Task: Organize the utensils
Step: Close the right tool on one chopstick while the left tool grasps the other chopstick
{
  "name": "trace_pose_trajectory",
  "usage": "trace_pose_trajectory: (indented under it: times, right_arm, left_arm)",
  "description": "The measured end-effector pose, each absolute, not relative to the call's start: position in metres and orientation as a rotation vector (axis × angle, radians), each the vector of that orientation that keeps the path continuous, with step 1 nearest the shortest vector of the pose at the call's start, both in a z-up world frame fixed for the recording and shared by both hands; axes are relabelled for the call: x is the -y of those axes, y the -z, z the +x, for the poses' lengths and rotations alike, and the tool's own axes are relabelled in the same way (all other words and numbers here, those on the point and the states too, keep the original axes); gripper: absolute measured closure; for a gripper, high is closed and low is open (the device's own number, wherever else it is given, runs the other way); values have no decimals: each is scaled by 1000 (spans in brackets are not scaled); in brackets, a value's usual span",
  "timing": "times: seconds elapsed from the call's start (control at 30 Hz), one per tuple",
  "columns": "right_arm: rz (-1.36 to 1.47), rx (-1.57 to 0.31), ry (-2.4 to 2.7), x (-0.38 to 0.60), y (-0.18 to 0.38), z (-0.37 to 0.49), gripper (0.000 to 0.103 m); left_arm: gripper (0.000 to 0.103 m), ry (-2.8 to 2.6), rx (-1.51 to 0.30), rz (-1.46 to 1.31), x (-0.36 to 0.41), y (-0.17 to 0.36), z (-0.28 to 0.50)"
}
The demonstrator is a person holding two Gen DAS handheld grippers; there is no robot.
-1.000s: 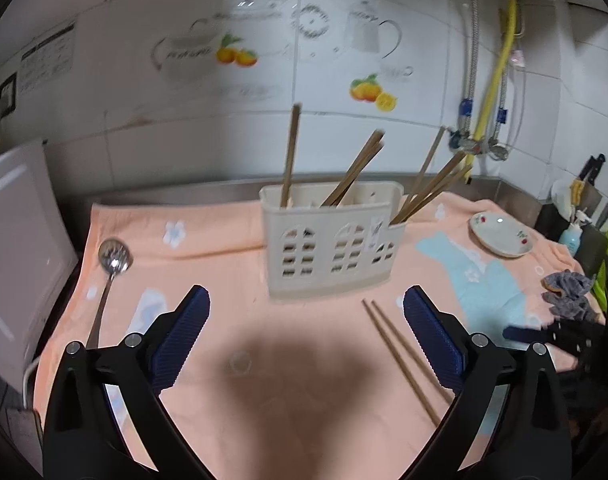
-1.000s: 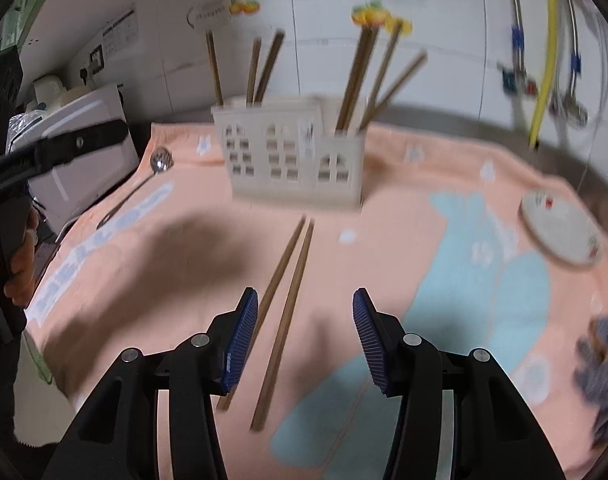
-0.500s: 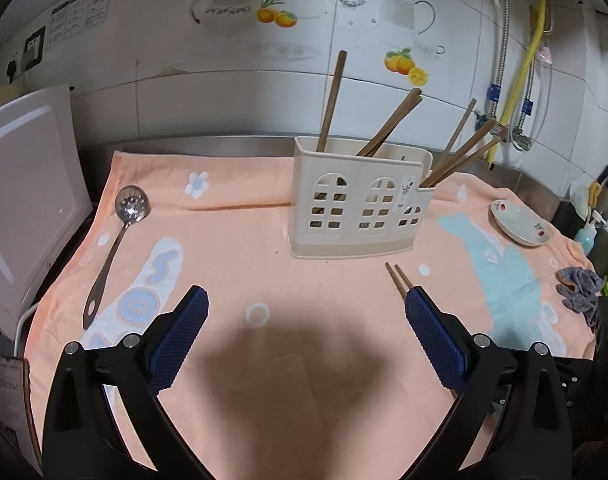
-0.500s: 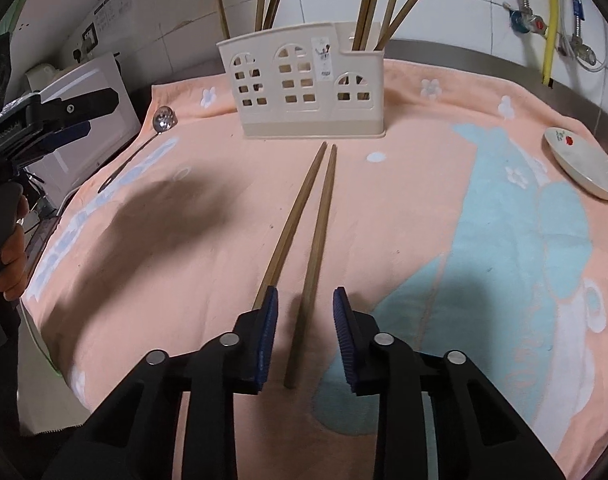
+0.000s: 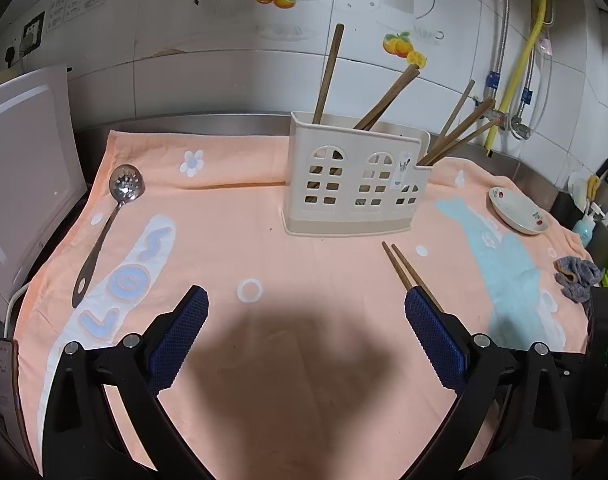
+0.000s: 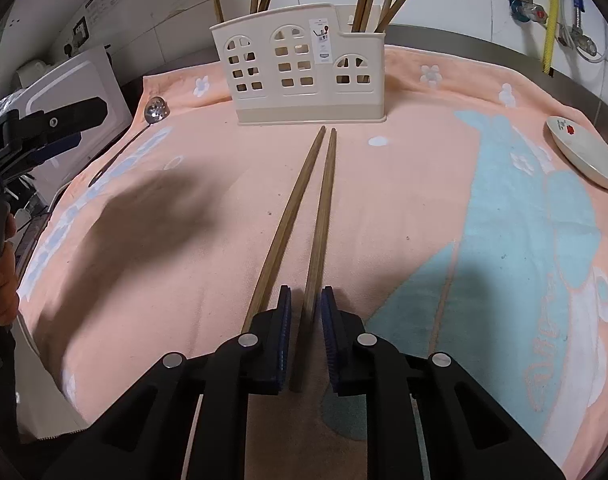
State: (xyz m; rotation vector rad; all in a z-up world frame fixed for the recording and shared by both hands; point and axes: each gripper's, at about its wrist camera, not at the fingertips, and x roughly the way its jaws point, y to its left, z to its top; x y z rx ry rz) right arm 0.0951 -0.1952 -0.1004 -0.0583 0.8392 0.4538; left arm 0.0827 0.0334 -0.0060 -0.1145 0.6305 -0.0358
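Note:
A cream utensil holder (image 5: 356, 184) (image 6: 304, 76) with arched cut-outs stands on the peach towel (image 5: 264, 264) and holds several wooden chopsticks. Two loose chopsticks (image 6: 304, 216) (image 5: 404, 270) lie side by side in front of it. My right gripper (image 6: 306, 312) is low on the towel, its jaws narrowed around the near end of the right chopstick (image 6: 322, 216); the left chopstick (image 6: 288, 220) runs just outside the left finger. A slotted metal spoon (image 5: 106, 224) (image 6: 144, 124) lies at the towel's left. My left gripper (image 5: 304, 332) is wide open and empty above the towel.
A small white dish (image 5: 518, 210) (image 6: 584, 156) sits at the right of the towel. A grey cloth (image 5: 576, 276) lies at the right edge. A white board (image 5: 20, 184) leans at the left. Pipes and a tiled wall stand behind.
My right gripper has dropped to the towel and narrowed its jaws around the end of the right chopstick. My left gripper has pulled back and a little higher, still open.

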Motion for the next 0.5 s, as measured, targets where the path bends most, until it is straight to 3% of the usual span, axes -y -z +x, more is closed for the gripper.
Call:
trace_pose_trajectory:
  times: [0.17,0.5]
  right_arm:
    - [-57,-834,-438,197,101,95,95]
    - [-67,-823,-433,199,98,93,96]
  left_arm:
    - [5,41,-637,-116,-30,9,82]
    - [5,68,-663,-117,-18,16,79]
